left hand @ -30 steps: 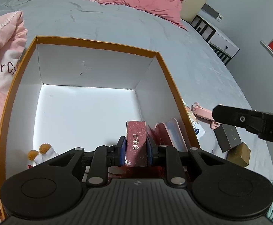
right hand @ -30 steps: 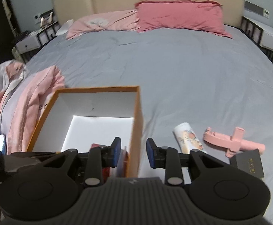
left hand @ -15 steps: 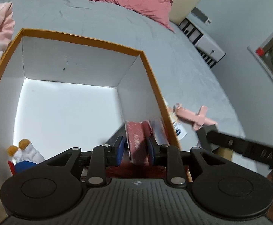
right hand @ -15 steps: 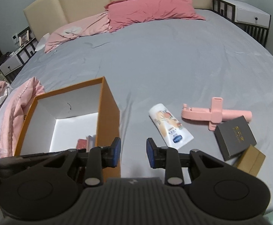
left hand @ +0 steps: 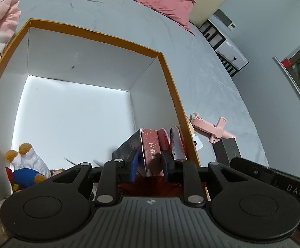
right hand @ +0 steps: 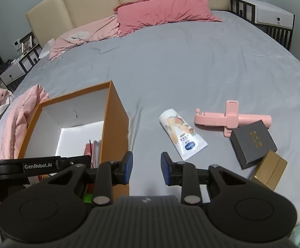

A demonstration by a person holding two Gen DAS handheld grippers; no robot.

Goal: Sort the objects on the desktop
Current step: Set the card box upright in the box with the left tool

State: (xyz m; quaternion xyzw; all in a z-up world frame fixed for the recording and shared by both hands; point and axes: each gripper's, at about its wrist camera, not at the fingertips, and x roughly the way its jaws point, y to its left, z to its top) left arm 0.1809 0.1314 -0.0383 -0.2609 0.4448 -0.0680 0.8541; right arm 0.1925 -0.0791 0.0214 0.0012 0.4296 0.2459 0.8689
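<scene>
1. Orange box [left hand: 171, 86], white inside, stands open-topped on the grey bed [right hand: 191, 62]; in the right wrist view it lies left of the loose items.
2. Left gripper [left hand: 149, 162] reaches into the box's near right corner. A red packet [left hand: 151, 150] stands upright between its blue pads [left hand: 134, 165]; whether the pads press on it cannot be told.
3. Beside the packet, further flat red items [left hand: 175, 140] lean against the box's right wall; a plush toy [left hand: 26, 165] lies in the near left corner.
4. Right gripper [right hand: 145, 168] hovers over bare sheet just right of the box, jaws partly apart, holding nothing.
5. On the sheet to its right: a white tube [right hand: 182, 133], a pink holder [right hand: 230, 119], a dark box [right hand: 253, 142] touching the holder, and a gold box [right hand: 269, 170] next to the dark one.
</scene>
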